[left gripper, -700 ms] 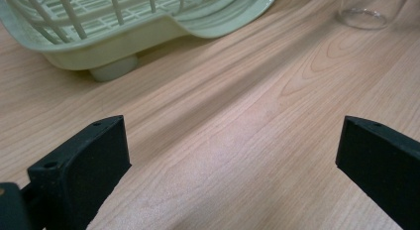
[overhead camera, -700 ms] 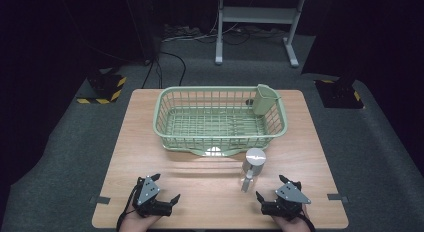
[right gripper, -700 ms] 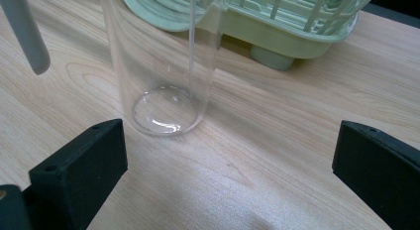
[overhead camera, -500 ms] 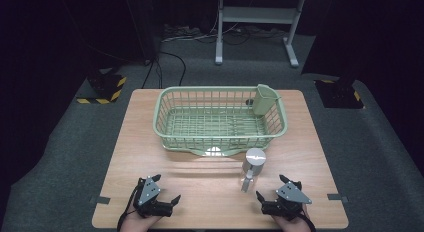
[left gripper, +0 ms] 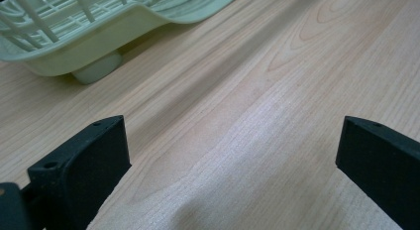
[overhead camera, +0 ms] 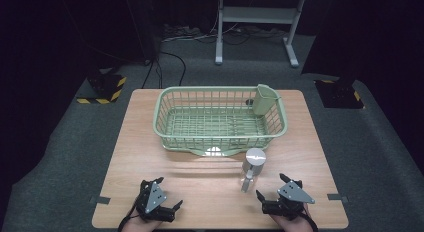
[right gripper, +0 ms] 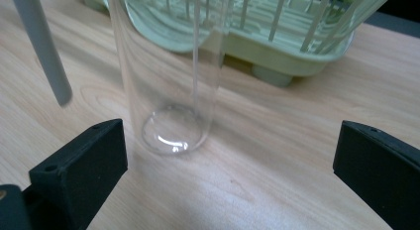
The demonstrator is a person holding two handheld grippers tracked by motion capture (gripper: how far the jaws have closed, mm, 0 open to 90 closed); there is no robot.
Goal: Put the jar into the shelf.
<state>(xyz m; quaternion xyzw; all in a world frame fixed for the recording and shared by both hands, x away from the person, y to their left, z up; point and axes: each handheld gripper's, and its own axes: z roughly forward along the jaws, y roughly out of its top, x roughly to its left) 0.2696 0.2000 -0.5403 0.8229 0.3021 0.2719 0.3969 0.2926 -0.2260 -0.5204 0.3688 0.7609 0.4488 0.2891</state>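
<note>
Both grippers stand wide open and hold nothing. Between the right gripper's [right gripper: 233, 155] spread jaws, a clear glass tumbler [right gripper: 166, 81] stands upright on the wooden table [right gripper: 297, 141], just ahead and touching neither jaw. Bare wood lies between the left gripper's [left gripper: 233, 155] jaws. Beyond sits the green dish basket [overhead camera: 220, 117], with the tumbler just before its near rim.

The table [overhead camera: 150, 142] is brightly lit amid dark surroundings; soft shadows fall beside the basket [overhead camera: 220, 119], whose near wall looks blurred in both gripper views.
</note>
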